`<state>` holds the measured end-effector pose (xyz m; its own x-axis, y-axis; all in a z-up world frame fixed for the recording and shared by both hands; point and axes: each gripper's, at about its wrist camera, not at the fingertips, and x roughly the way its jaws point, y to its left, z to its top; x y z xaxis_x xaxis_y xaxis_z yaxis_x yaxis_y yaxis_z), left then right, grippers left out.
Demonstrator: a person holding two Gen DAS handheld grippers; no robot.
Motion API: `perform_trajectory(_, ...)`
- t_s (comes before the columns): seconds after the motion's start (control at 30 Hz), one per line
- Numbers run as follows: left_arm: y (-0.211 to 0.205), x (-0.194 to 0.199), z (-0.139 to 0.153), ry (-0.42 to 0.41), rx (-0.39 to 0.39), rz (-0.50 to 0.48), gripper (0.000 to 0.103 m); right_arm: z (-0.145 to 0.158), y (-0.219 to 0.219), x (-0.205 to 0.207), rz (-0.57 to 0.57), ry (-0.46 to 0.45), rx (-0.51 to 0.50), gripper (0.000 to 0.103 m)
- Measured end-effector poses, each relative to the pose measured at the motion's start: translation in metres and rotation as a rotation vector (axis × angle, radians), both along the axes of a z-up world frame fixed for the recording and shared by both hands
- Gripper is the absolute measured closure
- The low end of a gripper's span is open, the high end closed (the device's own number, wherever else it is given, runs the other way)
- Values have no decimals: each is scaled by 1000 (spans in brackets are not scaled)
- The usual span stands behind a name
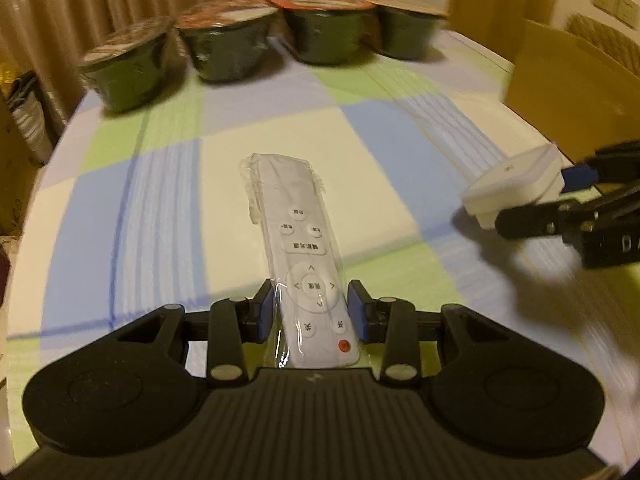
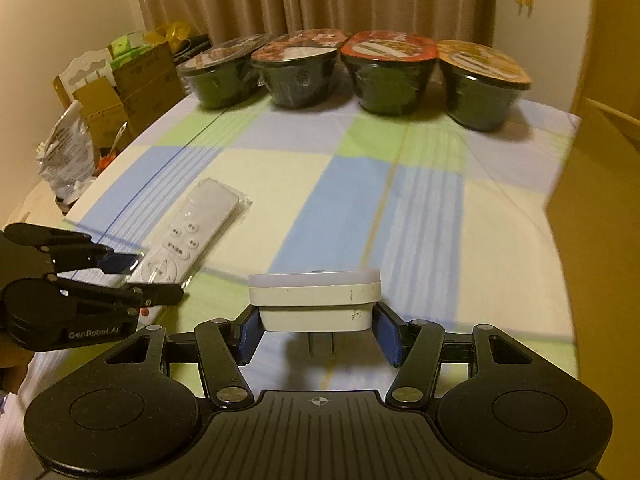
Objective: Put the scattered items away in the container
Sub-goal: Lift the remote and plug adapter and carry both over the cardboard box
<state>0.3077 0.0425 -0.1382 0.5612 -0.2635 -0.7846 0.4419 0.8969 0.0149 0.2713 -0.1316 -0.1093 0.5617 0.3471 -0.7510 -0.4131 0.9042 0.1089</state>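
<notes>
On the checkered worktop, both items gripped.

I'd lift level toward the cardboard box: left gripper fingers pinch the bagged remote near its end, right gripper fingers pinch the white plug adapter.

Between left fingers: remote, reaching ahead on the table.
Between right fingers: plug adapter, prongs down.
Beyond both fingertips: four bowls, abreast.
Right of right fingers: cardboard box.
</notes>
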Motion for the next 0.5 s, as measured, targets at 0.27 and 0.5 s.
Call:
perform_trajectory(0.27, -22, -92, 14, 72, -25, -91, 71, 14, -44, -69, -57, 35, 45, 42)
perform_trajectory(0.5, -40, -139, 20, 1, 2, 30, 27, 6, -71, -119, -101, 50, 52, 42)
